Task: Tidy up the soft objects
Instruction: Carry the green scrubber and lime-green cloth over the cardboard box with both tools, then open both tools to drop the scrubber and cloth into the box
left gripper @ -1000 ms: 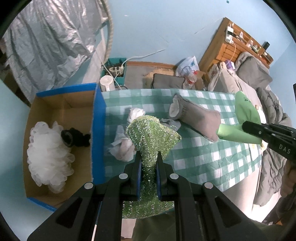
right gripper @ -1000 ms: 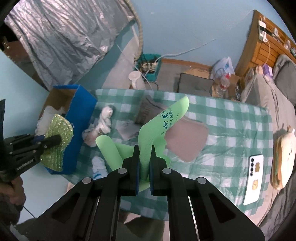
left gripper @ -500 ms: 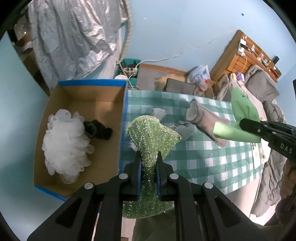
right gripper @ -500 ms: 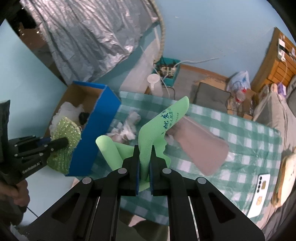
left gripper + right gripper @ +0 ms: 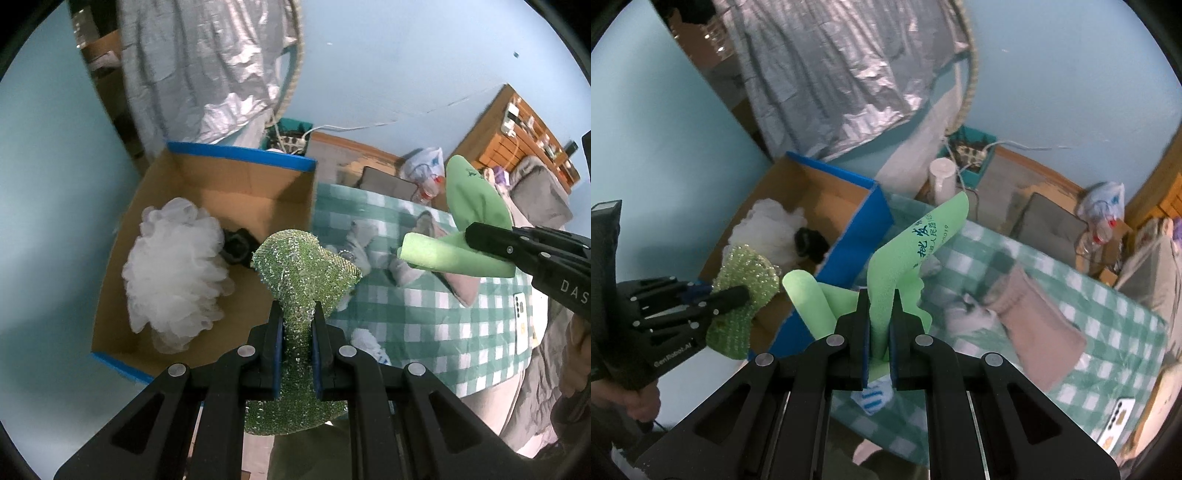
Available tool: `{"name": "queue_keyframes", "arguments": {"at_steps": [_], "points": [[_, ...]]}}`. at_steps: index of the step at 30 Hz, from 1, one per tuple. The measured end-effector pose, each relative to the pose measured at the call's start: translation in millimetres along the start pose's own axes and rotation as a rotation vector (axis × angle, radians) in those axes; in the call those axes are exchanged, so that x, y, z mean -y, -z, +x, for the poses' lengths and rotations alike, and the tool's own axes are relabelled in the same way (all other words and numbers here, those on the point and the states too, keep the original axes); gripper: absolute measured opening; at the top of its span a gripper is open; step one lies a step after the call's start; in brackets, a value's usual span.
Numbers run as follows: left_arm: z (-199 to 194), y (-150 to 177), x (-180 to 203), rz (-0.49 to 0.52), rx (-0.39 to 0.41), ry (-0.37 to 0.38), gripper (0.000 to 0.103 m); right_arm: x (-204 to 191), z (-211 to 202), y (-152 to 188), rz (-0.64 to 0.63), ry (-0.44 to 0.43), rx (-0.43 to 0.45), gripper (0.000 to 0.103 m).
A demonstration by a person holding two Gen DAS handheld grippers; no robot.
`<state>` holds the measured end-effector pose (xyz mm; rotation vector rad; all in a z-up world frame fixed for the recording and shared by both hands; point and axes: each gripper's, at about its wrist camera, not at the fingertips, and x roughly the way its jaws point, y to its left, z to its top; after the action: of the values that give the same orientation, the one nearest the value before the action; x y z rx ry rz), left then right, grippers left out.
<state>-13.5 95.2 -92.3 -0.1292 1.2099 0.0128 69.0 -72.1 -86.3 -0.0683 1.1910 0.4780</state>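
Observation:
My left gripper [image 5: 298,317] is shut on a glittery green scrub cloth [image 5: 306,269] and holds it above the open cardboard box [image 5: 221,192] with blue edges. The box holds a white bath pouf [image 5: 177,266] and a black item [image 5: 236,243]. My right gripper [image 5: 879,306] is shut on a light green foam sheet [image 5: 916,240] with dark printing, held above the table's left end beside the box [image 5: 864,229]. The left gripper with the scrub cloth [image 5: 746,277] shows at the left of the right wrist view.
The green checked tablecloth [image 5: 424,314] carries a pinkish-grey plush slipper [image 5: 1034,317], white and grey socks [image 5: 362,243] and a phone [image 5: 521,325]. A silver cover [image 5: 849,74] hangs behind the box. A bed with grey bedding [image 5: 539,192] lies at the right.
Both grippers have moved left, from over the table towards the box. The box now fills more of both views. Both still hold their items.

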Motion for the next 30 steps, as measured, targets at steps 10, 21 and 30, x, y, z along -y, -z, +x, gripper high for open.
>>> {"name": "queue_keyframes", "arguments": {"at_steps": [10,21,30], "points": [[11,4,-41,-0.082,-0.019,-0.029,0.013,-39,29,-23,-0.076,-0.054,-0.037,0.007],[35,5,-67,-0.123,-0.064,-0.037,0.013,-80,74,-47,-0.154,-0.115,-0.105,0.007],[58,9,-83,-0.158,-0.109,-0.043,0.013,-103,120,-48,-0.214,-0.118,-0.188,0.007]]}}
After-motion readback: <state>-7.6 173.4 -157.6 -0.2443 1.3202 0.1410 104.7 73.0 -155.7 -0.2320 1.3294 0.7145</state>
